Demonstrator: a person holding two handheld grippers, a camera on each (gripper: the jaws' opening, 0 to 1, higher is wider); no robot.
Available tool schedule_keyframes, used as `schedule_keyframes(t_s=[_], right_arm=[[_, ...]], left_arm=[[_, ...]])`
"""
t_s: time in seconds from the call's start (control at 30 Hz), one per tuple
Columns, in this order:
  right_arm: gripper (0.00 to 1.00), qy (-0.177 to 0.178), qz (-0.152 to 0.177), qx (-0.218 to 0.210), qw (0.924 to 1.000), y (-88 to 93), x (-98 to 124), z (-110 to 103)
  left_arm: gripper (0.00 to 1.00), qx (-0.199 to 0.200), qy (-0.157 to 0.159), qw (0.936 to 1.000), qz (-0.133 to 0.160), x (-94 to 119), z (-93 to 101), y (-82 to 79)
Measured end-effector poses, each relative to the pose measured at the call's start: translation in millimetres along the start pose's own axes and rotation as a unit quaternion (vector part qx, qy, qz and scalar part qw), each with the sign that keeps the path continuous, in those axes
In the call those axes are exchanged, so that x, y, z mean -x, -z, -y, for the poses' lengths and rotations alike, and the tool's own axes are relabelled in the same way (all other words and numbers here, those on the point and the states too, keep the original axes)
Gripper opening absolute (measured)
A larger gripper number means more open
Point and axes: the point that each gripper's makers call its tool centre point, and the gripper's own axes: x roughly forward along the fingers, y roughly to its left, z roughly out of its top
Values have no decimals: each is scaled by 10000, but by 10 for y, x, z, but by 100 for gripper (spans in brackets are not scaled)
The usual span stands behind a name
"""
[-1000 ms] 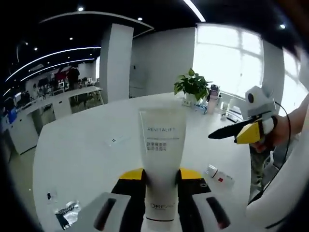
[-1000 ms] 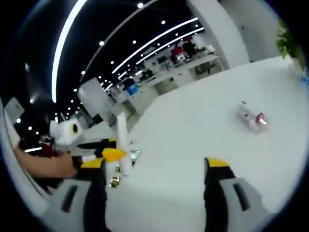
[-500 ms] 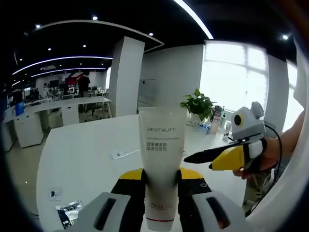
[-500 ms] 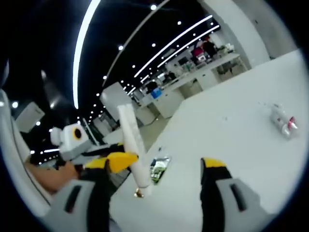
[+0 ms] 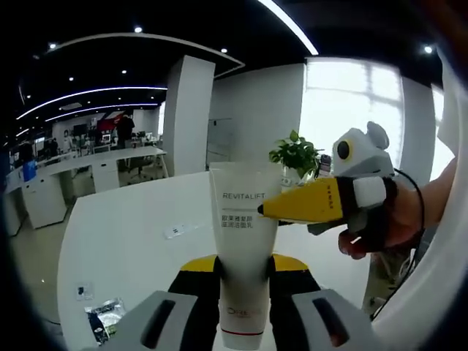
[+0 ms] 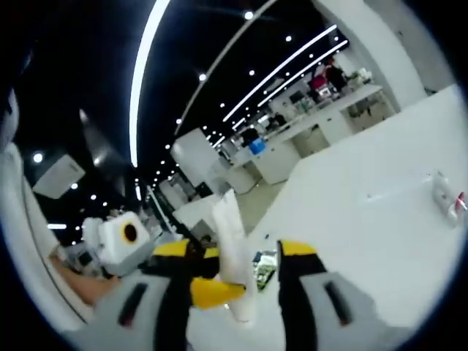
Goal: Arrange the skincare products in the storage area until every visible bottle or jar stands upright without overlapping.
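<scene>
- Left tongs (image 5: 243, 274) pinch a white tube (image 5: 243, 241) near its cap end; the tube rises upright between the two jaws, above the white worktop (image 5: 124, 234), with "REVITALIFT" printed on its face.
- Right tongs (image 5: 265, 210) reach in from the right of the left gripper view, the yellow tip lying against the tube's upper right edge; a hand (image 5: 391, 223) grips the handle behind.
- In the right gripper view, the right tongs (image 6: 234, 252) are spread, one jaw on either side of the same tube (image 6: 232, 248), which leans slightly; whether either jaw presses it, I can't tell.
- The left tongs (image 6: 216, 291) show there too, yellow tip at the tube's lower end.
- Just behind the tube in that view, a foil sachet (image 6: 265, 269) lies flat on the worktop (image 6: 365, 219).
- Towards the worktop's far right edge lies a small bottle (image 6: 446, 199), on its side.
- In the left gripper view, a potted plant (image 5: 296, 153) stands at the worktop's far edge.
</scene>
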Motion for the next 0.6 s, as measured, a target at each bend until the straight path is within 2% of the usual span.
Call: schedule_keyframes(t_s=[0.1,0.27,0.43,0.6], right_arm=[[31,33,-131,78,9999,32,-17,-19],[23,211,-330,165,9991,87,-18,18],[17,394,-459,251,9979,129,-6,80],[14,567,-649,223,9960,184,-17,104]], left_arm=[[23,-95,72,9999,-27,-18,77,10],[23,-345,206,9992,-73,-60,202,10],[23,-439,191,9988,-79,-66,225,8],[24,-749,88,9970,-201,-51,214,58]])
